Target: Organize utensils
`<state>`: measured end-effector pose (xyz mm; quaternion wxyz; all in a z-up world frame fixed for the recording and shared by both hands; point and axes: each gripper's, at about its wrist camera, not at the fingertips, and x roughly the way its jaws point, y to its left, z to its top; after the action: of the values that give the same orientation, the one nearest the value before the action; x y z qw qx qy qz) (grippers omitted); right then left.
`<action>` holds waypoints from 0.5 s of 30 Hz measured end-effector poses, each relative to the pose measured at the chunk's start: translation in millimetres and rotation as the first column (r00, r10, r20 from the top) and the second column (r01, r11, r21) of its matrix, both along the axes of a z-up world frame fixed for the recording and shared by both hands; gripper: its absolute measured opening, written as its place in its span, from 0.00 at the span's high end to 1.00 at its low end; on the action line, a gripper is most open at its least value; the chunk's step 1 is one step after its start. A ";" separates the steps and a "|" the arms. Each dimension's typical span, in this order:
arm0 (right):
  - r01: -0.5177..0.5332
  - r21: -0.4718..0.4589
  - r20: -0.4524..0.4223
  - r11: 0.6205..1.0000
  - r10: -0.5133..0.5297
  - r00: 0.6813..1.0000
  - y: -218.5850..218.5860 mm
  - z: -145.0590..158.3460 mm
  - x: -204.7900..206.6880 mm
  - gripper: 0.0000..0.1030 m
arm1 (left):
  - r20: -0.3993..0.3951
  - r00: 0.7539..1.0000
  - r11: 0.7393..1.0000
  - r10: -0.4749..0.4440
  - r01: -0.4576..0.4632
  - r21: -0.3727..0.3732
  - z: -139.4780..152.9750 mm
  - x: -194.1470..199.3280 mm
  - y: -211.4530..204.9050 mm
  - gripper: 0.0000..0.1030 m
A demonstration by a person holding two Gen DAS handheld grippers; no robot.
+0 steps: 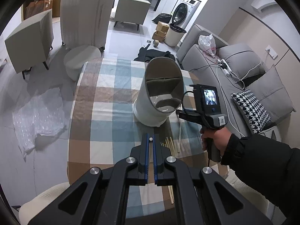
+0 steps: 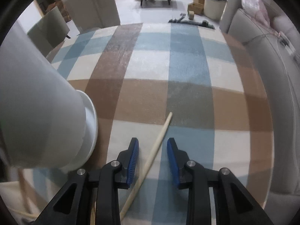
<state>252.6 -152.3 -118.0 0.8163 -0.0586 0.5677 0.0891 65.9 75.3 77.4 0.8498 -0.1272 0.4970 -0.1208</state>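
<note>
Plastic sheet (image 1: pixel 40 116): crumpled clear wrap lying on the floor, left of the tabletop.
Stool (image 1: pixel 81 60): round and pale, at the tabletop's far left corner.
Tabletop (image 1: pixel 105 101): covered with a checked cloth of blue, brown and white squares.
Left claw (image 1: pixel 150 140): closed, its blue pads nearly together with only a thin slit between them; nothing is gripped. It points down at the cloth just short of the holder's base.
Utensil holder (image 1: pixel 159 93): a white cylinder with a slanted mouth, standing upright on a white saucer base in the middle of the tabletop. Dividers split the inside into compartments; something small and pale lies at the bottom, too unclear to name. In the right wrist view it fills the left edge, just beside the right claw.
Chopsticks (image 1: pixel 169 144): several pale wooden sticks lying flat on the cloth, to the right of the left claw and near the holder.
Single chopstick (image 2: pixel 159 136): lies slantwise on the cloth, running up between the right claw's pads.
Right claw (image 2: pixel 152 155): open; the blue pads stand on either side of the single chopstick without touching it.
Person's hand (image 1: pixel 215 138): in a dark sleeve, holding the right claw's handle beside the holder.
Sofa (image 1: pixel 243 71): grey, right of the tabletop, with a houndstooth cushion and white cables on it.
</note>
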 end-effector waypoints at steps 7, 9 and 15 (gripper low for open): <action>0.025 0.041 0.049 0.999 -0.027 0.998 -6.6 0.7 -7.7 0.96 | 0.001 1.000 1.000 0.004 -0.004 0.005 -0.9 -2.3 0.7 1.00; 0.037 0.095 0.063 0.995 -0.043 0.997 -11.5 7.7 -10.3 0.96 | 0.003 1.000 1.000 0.005 -0.005 0.005 0.4 -2.4 0.5 1.00; 0.037 0.293 0.160 0.955 -0.087 0.983 -36.2 54.0 -46.6 0.96 | 0.028 1.000 1.000 -0.003 0.003 0.017 10.2 -4.8 -8.1 1.00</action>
<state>206.1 -188.5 -64.0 0.8643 0.0717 0.4777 0.1401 61.1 67.2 87.7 0.8576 -0.1176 0.4863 -0.1195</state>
